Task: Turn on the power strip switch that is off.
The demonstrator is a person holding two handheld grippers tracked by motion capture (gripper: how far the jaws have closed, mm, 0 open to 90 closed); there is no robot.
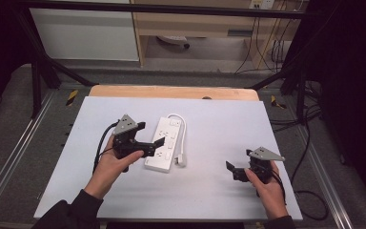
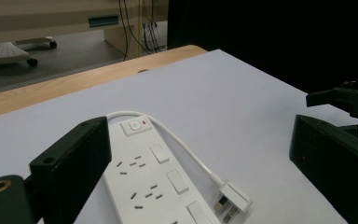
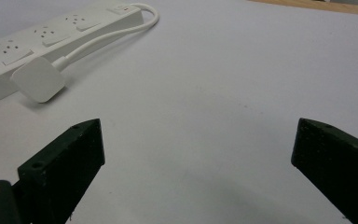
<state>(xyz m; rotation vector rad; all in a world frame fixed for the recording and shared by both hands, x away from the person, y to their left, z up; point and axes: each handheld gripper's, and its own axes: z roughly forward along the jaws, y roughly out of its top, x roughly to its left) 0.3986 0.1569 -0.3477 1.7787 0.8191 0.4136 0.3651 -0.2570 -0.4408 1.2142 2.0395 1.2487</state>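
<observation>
A white power strip lies on the white table top, its short cord looped round to a white plug beside its near end. My left gripper is open and hovers at the strip's left side, one jaw over the strip. In the left gripper view the strip and plug lie between the wide-apart jaws of the left gripper. My right gripper is open near the table's front right, holding nothing. Its own view has the right gripper over bare table, with strip and plug far left.
A wooden strip borders the table's far edge. Black frame posts stand at both back corners. Cables trail on the floor to the right. A wooden desk stands behind.
</observation>
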